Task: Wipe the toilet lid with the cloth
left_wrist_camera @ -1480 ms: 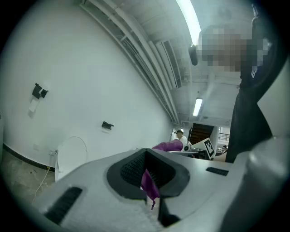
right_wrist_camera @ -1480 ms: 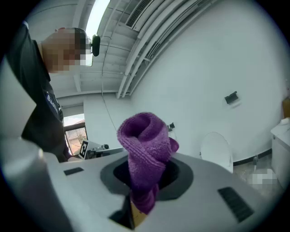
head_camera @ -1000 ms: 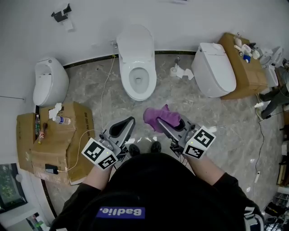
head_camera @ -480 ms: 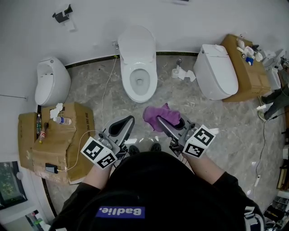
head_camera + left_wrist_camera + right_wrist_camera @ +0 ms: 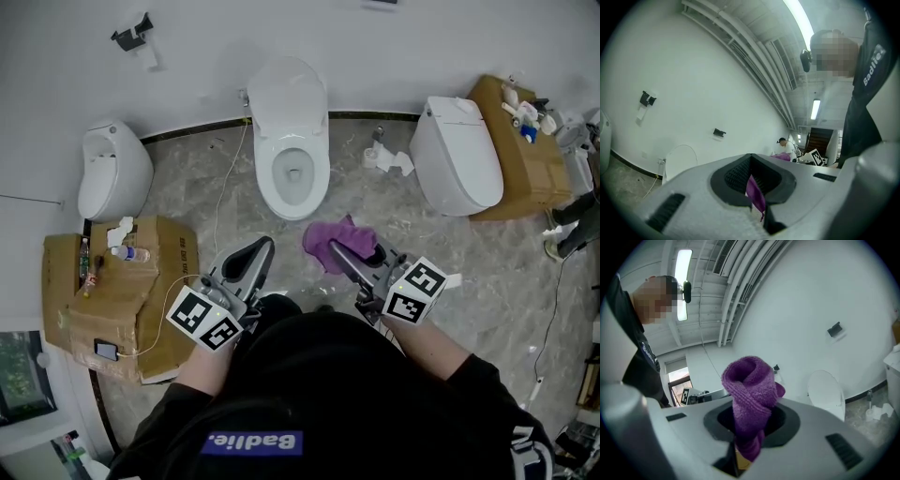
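Head view: right gripper [image 5: 334,249] clamped on bunched purple cloth [image 5: 351,236], left gripper [image 5: 265,247] closed; toilet lid [image 5: 286,94] raised, upper centre; loose cloth tail may dip into open bowl [image 5: 292,174]

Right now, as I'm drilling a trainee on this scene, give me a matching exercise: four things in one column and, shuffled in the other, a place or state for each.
Things:
1. cloth
2. middle toilet
3. right toilet
4. left box

Places or states:
a. lid shut
b. bottle on top
c. in the right gripper
d. lid up

Pairs: 1-c, 2-d, 3-a, 4-b.
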Available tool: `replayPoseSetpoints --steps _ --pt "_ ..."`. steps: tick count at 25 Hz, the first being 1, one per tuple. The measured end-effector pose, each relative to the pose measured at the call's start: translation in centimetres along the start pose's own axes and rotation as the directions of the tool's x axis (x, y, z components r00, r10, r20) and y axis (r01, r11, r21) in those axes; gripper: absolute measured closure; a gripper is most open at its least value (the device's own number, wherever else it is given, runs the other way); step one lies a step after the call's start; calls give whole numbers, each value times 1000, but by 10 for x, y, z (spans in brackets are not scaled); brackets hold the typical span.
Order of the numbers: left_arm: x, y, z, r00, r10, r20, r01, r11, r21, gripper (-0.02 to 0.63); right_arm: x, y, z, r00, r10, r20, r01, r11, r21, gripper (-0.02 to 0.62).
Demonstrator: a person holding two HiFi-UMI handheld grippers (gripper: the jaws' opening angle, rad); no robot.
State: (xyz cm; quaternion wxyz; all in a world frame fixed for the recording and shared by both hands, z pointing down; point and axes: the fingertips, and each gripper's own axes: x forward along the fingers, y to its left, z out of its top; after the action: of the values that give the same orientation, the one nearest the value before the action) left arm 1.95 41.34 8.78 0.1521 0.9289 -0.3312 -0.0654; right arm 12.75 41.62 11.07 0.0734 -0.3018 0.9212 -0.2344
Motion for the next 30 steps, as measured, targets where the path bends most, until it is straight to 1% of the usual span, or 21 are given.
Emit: replayPoseSetpoints --steps 7,10,15,20,24,27,30 --pt "27 44 3 1000 -2 5 3 999 -34 597 34 -31 16 1000 -9 -8 9 1000 -13 512" --pt "45 84 16 1000 -21 10 21 999 -39 597 75 -51 24 1000 -15 -21 15 1000 -22 512" --pt "68 141 39 998 -66 12 66 998 -14 597 135 -73 37 1000 -23 -21 22 999 -34 512" --pt "89 218 67 995 -100 9 100 995 -10 597 209 -107 58 998 -65 -18 64 997 -32 512" --pt "105 263 81 989 -146 -4 146 989 3 597 254 -126 71 994 -105 -3 105 994 -27 512" --pt "117 285 84 985 -171 -7 171 985 -1 597 276 -137 76 993 -118 -6 118 993 -32 512" --pt "130 296 82 984 -175 -15 175 985 -14 597 284 -149 78 992 -125 -13 125 992 -23 512"
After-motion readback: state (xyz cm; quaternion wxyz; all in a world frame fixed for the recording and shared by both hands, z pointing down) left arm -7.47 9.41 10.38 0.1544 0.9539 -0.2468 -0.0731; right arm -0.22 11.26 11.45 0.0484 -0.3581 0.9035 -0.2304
